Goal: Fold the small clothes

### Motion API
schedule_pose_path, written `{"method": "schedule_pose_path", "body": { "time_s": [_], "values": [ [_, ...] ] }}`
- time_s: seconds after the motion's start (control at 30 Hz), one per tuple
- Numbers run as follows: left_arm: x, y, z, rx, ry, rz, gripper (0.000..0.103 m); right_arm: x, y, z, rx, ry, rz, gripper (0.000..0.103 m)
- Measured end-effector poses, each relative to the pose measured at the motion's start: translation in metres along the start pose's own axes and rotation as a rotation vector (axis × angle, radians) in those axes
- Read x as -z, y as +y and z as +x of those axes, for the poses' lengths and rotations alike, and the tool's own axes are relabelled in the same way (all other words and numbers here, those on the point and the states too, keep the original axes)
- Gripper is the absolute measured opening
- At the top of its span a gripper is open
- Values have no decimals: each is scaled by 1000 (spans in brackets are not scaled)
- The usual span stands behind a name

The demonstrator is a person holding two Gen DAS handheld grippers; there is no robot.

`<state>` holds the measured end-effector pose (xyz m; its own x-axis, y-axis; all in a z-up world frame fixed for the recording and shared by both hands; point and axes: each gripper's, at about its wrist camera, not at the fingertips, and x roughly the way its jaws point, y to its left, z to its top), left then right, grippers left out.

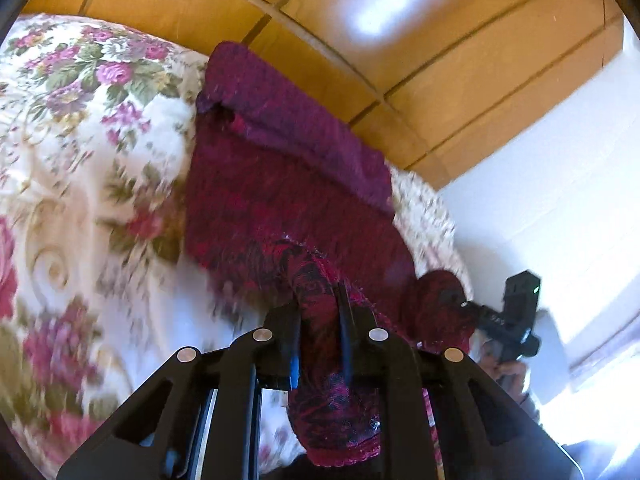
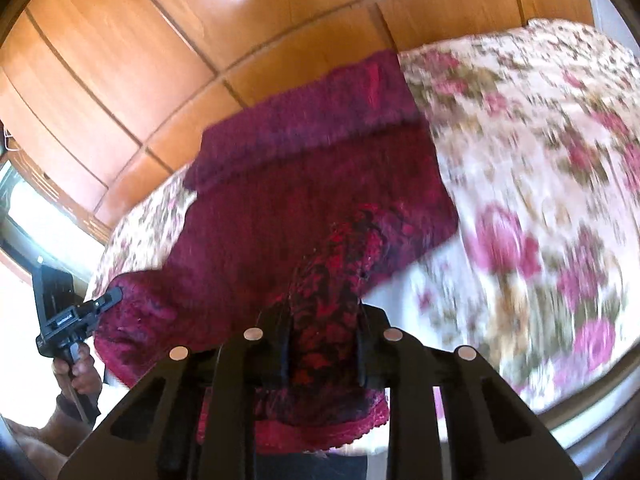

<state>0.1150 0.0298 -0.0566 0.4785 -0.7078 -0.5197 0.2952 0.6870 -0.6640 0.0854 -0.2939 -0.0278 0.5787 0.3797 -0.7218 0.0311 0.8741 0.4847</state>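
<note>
A dark red knitted garment [image 1: 280, 184] with a purple ribbed band lies partly on a floral bedspread [image 1: 80, 160]. My left gripper [image 1: 320, 312] is shut on a bunched near edge of the garment and lifts it. My right gripper [image 2: 324, 320] is shut on another part of the same edge, with red and black fabric [image 2: 320, 344] bunched between its fingers. The garment [image 2: 304, 184] stretches away from both grippers toward its far band. The right gripper shows at the right in the left wrist view [image 1: 468, 306]. The left gripper shows at the left in the right wrist view [image 2: 118, 292].
A wooden panelled wardrobe [image 1: 360, 40] rises behind the bed. A white wall [image 1: 560, 160] and a bright window [image 2: 24, 216] flank it. The bedspread [image 2: 540, 200] extends to the right in the right wrist view. The views are motion-blurred.
</note>
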Motion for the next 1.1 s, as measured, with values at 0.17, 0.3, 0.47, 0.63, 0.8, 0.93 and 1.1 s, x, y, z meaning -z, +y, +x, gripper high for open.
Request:
{"method": "schedule_pose_path", "body": {
  "time_s": [0.17, 0.3, 0.47, 0.63, 0.8, 0.93, 1.1],
  "values": [
    [-36, 19, 25, 12, -28, -113, 14, -45, 2, 31, 30, -22, -1, 22],
    [-62, 37, 45, 19, -18, -209, 14, -75, -5, 62, 67, -8, 44, 22],
    [-88, 59, 63, 40, -4, -344, 22, -87, -14, 84, 102, 19, 70, 24],
    [-97, 75, 45, 41, -86, -420, 66, -97, -25, 90, 44, 20, 140, 48],
    [-88, 89, 5, -47, -197, -420, 76, -103, -32, 72, -84, -69, 221, 95],
    [-64, 75, -5, -86, -165, -224, 81, -98, -40, 47, -85, -147, 238, 100],
    [-25, 64, 6, -97, -81, -68, 83, -69, -61, 24, -26, -148, 242, 100]
  ]
}}
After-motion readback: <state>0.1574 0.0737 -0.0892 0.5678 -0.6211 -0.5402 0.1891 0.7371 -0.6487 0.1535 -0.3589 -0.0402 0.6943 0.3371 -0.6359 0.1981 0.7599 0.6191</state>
